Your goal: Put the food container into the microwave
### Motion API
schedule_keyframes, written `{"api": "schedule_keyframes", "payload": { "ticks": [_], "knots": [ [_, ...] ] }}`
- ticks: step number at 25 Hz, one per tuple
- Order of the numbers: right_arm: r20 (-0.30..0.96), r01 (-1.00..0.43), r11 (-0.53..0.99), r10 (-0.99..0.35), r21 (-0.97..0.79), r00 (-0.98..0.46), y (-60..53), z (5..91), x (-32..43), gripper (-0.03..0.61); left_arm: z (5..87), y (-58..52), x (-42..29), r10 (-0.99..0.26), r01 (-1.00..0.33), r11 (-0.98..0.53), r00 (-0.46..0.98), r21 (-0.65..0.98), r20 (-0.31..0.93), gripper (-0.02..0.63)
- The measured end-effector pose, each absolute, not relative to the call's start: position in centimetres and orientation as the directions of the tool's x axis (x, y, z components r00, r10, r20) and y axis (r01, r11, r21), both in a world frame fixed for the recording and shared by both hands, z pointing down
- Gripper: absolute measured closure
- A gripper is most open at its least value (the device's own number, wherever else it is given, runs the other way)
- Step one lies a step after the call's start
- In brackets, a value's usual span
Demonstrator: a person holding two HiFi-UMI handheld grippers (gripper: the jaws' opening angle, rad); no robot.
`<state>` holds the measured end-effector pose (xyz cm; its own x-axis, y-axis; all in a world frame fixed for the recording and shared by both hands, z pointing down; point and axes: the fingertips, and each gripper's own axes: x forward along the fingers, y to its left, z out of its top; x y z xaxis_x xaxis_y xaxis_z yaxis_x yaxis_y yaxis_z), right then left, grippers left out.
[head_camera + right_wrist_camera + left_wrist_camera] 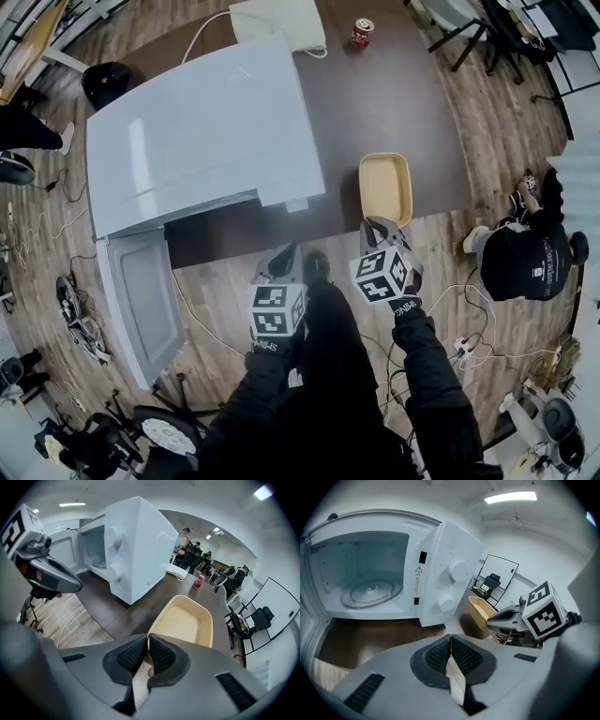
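Note:
The pale yellow food container (pixel 384 186) lies empty on the dark table (pixel 375 103), right of the white microwave (pixel 197 131). The microwave's door (pixel 141 300) hangs wide open to the left, and the left gripper view shows a bare glass turntable (pixel 370 590) inside. My right gripper (pixel 379 225) is at the container's near edge. In the right gripper view it (pixel 147 644) is shut on the container's (pixel 185 620) near rim. My left gripper (pixel 286 253) hovers off the table's front edge, facing the microwave (pixel 450 569). It (pixel 451 644) is shut with nothing in it.
A red can (pixel 362 33) and a white box (pixel 281 23) stand at the table's far side. A person in black (pixel 525 253) crouches on the floor to the right. Cables (pixel 469 347) trail over the wooden floor, and office chairs (pixel 487 28) stand at the back right.

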<state>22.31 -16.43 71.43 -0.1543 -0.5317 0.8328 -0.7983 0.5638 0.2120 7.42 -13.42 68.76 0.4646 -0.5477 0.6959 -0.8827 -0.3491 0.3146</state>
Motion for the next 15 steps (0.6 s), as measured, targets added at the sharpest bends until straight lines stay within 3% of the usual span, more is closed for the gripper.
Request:
{"api": "schedule_keyframes", "payload": {
  "ticks": [7, 15],
  "knots": [
    [0.825, -0.794, 0.570, -0.540, 0.212, -0.167, -10.9, 69.1, 18.3, 0.543, 67.5, -9.8, 4.7, -0.574, -0.878, -0.354, 0.475, 0.321, 0.667, 0.580],
    [0.830, -0.746, 0.636, -0.514, 0.201, -0.215, -4.0, 68.2, 9.0, 0.543, 67.0, -4.4, -3.7, -0.609, -0.902, -0.289, 0.433, 0.322, 0.664, 0.580]
  ]
}}
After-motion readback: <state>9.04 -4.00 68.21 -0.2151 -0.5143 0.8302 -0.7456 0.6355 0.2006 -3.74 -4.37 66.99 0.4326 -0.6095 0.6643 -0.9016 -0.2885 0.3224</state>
